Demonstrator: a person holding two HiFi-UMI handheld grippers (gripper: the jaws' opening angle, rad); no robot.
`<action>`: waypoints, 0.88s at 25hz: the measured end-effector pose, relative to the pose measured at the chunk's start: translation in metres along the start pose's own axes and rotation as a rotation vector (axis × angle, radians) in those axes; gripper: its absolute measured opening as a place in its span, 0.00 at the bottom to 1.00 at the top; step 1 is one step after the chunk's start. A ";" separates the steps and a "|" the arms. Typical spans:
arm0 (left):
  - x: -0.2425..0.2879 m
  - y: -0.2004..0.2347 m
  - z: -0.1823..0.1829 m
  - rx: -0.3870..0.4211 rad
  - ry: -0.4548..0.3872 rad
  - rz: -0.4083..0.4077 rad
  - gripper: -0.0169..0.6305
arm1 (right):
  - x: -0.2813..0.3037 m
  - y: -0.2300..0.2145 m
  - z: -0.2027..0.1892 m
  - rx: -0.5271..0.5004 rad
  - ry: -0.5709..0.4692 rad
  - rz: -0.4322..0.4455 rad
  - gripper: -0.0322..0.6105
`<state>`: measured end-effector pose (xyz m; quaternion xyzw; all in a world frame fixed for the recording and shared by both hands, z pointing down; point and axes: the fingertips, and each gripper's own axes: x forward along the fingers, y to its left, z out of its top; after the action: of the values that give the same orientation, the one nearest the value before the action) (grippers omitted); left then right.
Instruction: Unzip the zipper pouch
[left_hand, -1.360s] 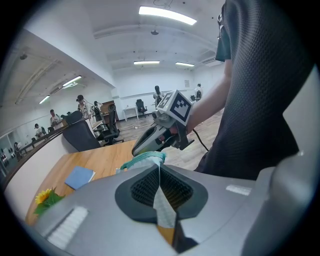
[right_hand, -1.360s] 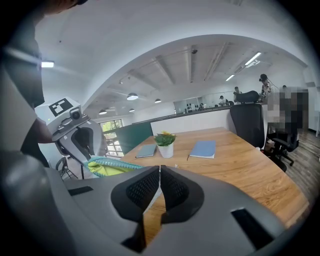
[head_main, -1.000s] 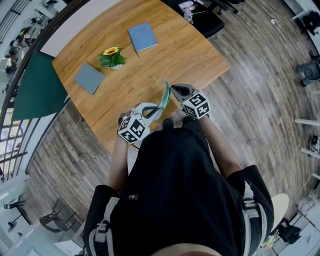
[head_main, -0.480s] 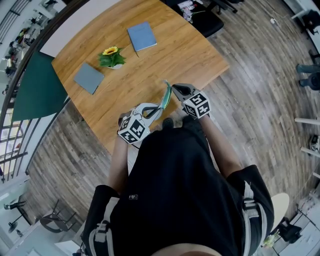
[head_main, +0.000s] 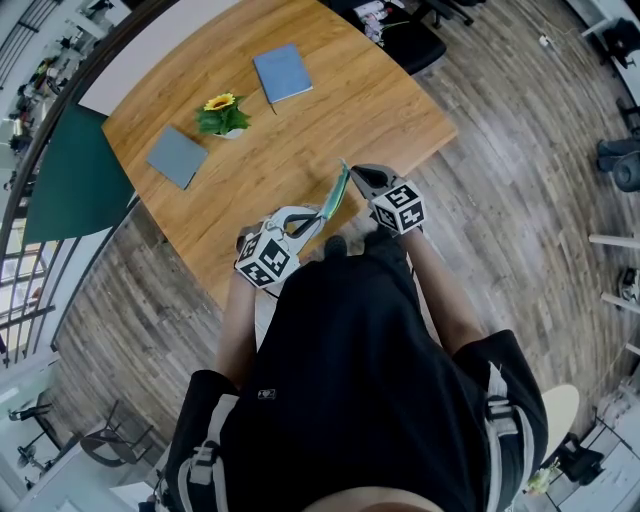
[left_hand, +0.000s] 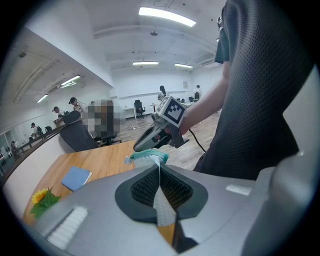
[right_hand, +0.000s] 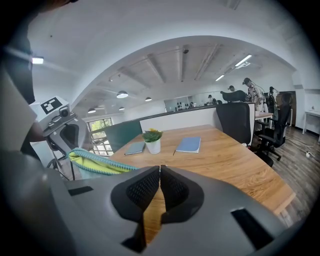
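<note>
A teal and yellow-green zipper pouch (head_main: 334, 198) hangs in the air over the near edge of the wooden table (head_main: 380, 110), stretched between both grippers. My left gripper (head_main: 310, 222) is shut on its near end; in the left gripper view, pale mesh fabric is pinched between the pads (left_hand: 159, 175) and the teal zipper edge (left_hand: 148, 158) runs away from them. My right gripper (head_main: 350, 172) is shut at the pouch's far end. In the right gripper view the pouch (right_hand: 95, 162) leads into the closed jaws from the left, and the zipper pull itself is hidden between the pads.
On the table lie a blue notebook (head_main: 283, 72), a grey notebook (head_main: 178, 155) and a small potted sunflower (head_main: 224, 115). A black office chair (head_main: 410, 35) stands at the far side. The person's torso fills the lower part of the head view.
The right gripper has shifted a little to the right, carrying the pouch's far end with it. The left gripper has stayed in place.
</note>
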<state>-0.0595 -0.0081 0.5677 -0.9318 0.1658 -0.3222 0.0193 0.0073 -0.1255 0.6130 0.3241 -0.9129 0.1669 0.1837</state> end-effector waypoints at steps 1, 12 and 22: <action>0.000 0.000 0.000 0.001 0.000 0.000 0.04 | 0.000 0.000 0.000 -0.001 0.000 0.000 0.07; -0.003 0.002 0.005 0.022 -0.008 -0.001 0.04 | 0.001 -0.007 0.004 -0.006 -0.001 -0.015 0.07; -0.007 0.004 0.011 0.035 -0.015 0.003 0.04 | -0.003 -0.018 0.010 0.010 -0.015 -0.040 0.07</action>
<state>-0.0594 -0.0103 0.5547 -0.9335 0.1615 -0.3181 0.0372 0.0187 -0.1414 0.6061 0.3445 -0.9067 0.1653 0.1786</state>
